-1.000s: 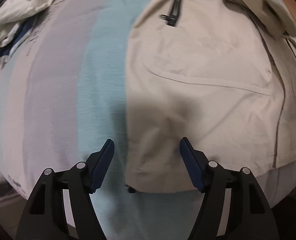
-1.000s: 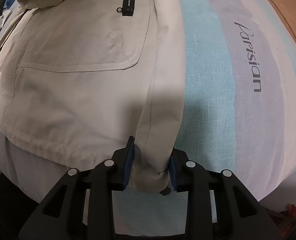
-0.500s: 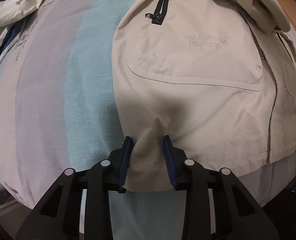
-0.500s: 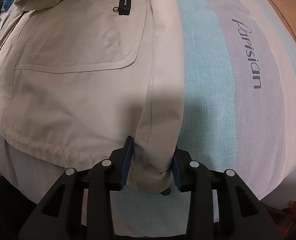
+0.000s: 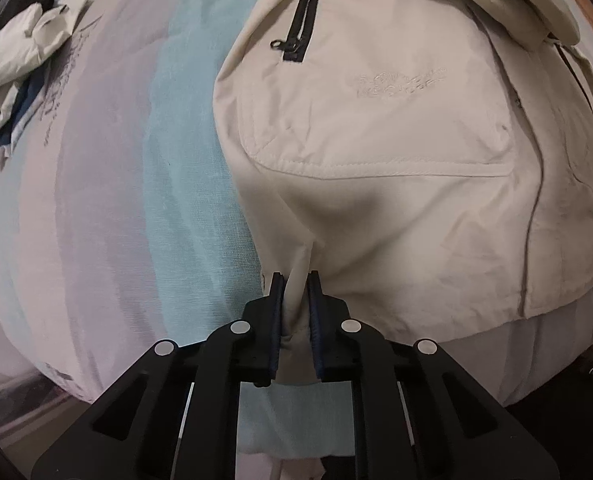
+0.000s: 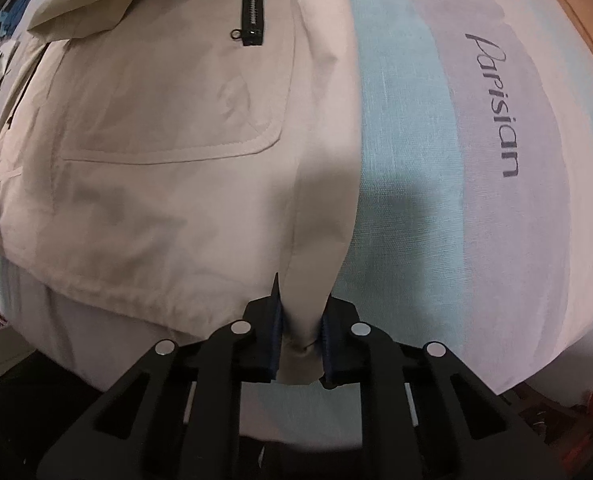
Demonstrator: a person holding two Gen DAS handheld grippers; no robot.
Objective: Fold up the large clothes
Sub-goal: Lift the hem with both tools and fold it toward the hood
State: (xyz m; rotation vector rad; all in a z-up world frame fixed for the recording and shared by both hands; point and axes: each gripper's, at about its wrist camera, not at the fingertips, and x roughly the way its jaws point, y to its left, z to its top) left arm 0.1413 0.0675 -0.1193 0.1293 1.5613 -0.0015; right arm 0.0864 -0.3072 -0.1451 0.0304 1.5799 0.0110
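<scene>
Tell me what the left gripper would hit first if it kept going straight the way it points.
The left gripper, jaws closing on a pinch of the beige jacket, points down at the bed; past that fabric it would probably meet the striped bedcover.

Left of the left gripper (image 5: 295,280), bare striped bedsheet (image 5: 116,200) lies open up to a crumpled white-and-navy clothes pile (image 5: 20,76). The beige zip-pocket jacket (image 5: 396,152) fills the space ahead.
</scene>
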